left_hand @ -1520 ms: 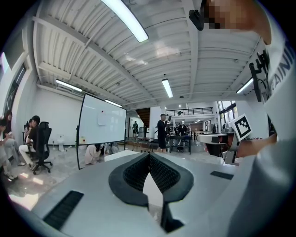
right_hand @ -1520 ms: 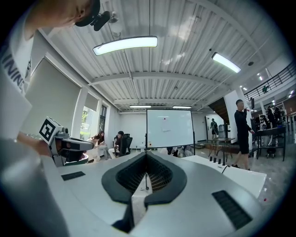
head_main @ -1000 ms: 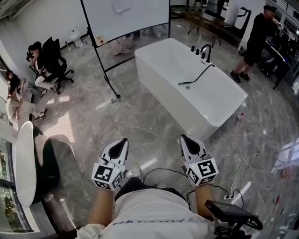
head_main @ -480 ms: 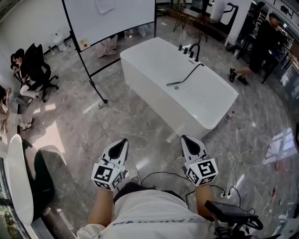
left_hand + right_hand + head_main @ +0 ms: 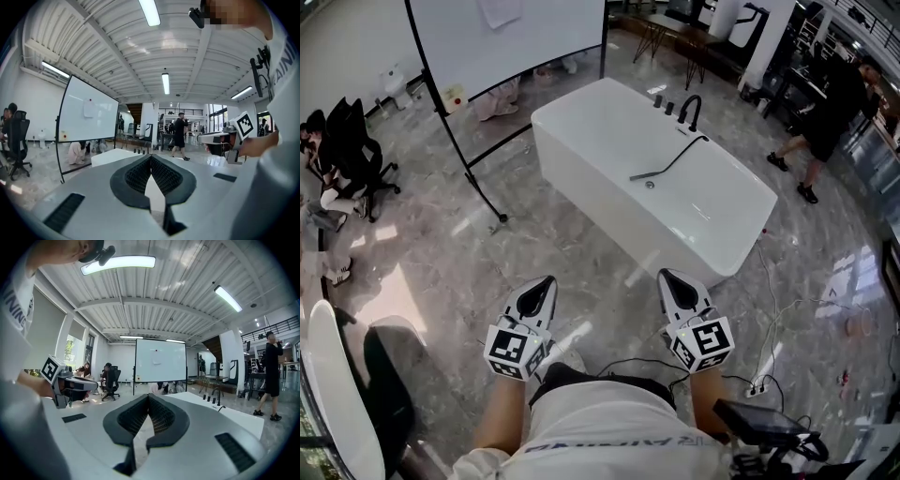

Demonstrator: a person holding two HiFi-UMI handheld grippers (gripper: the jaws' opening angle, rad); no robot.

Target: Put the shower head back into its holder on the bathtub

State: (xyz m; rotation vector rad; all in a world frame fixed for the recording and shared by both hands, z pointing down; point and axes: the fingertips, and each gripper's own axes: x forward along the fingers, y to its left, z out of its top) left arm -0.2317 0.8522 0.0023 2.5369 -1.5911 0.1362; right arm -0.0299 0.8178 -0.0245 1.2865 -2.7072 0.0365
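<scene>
marble floor [image 5: 534, 234], white tub [image 5: 609, 122] ahead. shower head [image 5: 641, 175] lies inside tub, hose runs to faucet [image 5: 689, 108]; holder too small to tell. left gripper [image 5: 539, 292] and right gripper [image 5: 675, 286] both closed tight, empty, well short of tub. step looks like approach. next: get close, open jaws, grab head.
</scene>
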